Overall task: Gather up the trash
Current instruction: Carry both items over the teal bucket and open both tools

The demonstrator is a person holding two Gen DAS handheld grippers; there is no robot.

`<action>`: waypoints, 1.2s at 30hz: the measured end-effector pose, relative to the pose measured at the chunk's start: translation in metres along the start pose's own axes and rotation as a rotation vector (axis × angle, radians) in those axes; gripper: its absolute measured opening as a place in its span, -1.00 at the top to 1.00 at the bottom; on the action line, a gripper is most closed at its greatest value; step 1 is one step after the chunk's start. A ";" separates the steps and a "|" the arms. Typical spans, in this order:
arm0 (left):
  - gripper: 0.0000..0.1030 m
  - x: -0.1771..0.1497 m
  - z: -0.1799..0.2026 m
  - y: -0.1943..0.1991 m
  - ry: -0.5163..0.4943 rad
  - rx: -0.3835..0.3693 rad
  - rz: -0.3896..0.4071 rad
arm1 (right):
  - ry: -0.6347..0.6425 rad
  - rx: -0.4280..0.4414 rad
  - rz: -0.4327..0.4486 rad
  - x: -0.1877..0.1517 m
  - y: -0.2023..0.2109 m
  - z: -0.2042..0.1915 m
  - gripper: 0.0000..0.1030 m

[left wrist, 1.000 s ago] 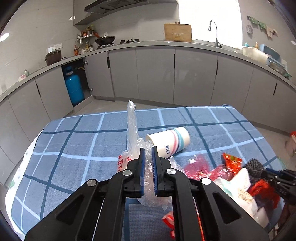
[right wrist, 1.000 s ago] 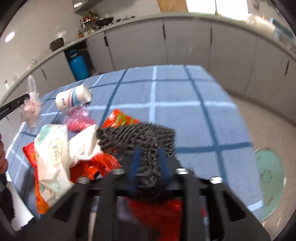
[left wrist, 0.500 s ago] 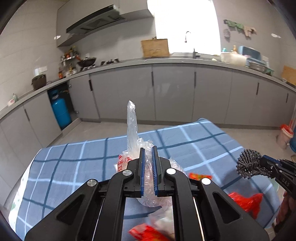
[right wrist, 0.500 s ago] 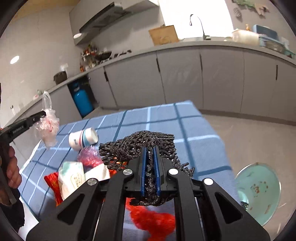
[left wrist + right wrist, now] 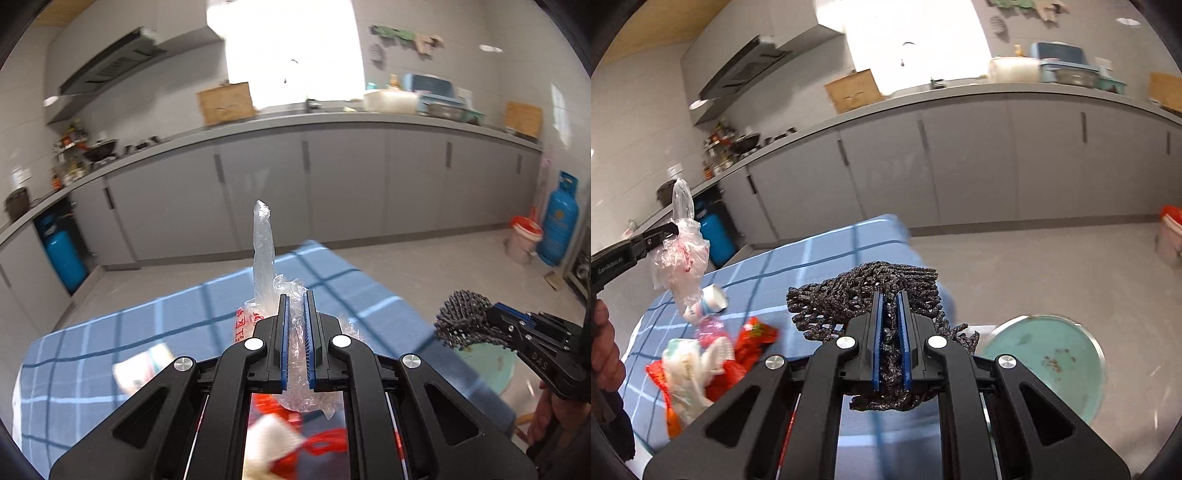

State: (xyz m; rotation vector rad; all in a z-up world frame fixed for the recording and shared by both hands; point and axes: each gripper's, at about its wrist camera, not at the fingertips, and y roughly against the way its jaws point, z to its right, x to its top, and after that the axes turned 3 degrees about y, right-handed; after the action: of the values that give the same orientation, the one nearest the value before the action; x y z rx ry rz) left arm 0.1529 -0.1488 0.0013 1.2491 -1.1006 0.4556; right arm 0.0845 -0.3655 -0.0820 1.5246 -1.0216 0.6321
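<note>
Viewing from the left wrist camera: the left tool (image 5: 296,328) is clamped on a crumpled clear plastic bag (image 5: 291,332), lower centre of the frame. A twisted strip of the bag stands upright above the blue pads; red print shows on the bag at the left of the pads. Below the tool lies the surface, covered with a blue checked cloth (image 5: 110,332). A white cup (image 5: 144,371), blurred, lies on the cloth at lower left. Red and white wrappers (image 5: 295,443) show between the tool arms at the bottom edge. At right centre the right tool (image 5: 491,319) holds a black mesh scrubber (image 5: 461,321) above a teal stool (image 5: 487,365).

Viewing from the right wrist camera: the right tool (image 5: 891,325) is clamped on the black mesh scrubber (image 5: 864,291), centre of the frame. The teal stool (image 5: 1049,354) stands on the floor at lower right. At left centre the left tool (image 5: 670,229) holds the clear plastic bag (image 5: 679,254) above the blue checked cloth (image 5: 820,254). The white cup (image 5: 707,301) lies on its side just under the bag. The red and white wrappers (image 5: 701,362) lie heaped at lower left.
</note>
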 end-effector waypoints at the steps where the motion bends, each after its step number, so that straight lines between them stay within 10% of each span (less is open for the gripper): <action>1: 0.84 0.000 0.008 -0.003 -0.008 -0.017 -0.006 | -0.013 -0.022 0.004 -0.001 0.003 0.012 0.80; 12: 0.84 -0.001 0.110 -0.031 -0.112 -0.187 -0.034 | -0.108 -0.183 0.003 -0.019 0.018 0.108 0.80; 32: 0.81 -0.033 0.226 -0.099 -0.212 -0.386 -0.152 | -0.198 -0.214 -0.090 -0.056 -0.023 0.171 0.77; 34: 0.67 -0.039 0.230 -0.106 -0.212 -0.385 -0.166 | -0.196 -0.216 -0.087 -0.058 -0.028 0.172 0.73; 36: 0.08 -0.044 0.233 -0.113 -0.212 -0.377 -0.182 | -0.198 -0.212 -0.089 -0.060 -0.032 0.173 0.26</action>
State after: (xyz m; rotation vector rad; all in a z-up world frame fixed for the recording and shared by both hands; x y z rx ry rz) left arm 0.1277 -0.3840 -0.1128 1.0645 -1.1737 -0.0268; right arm 0.0591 -0.5177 -0.1856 1.4552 -1.1257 0.3040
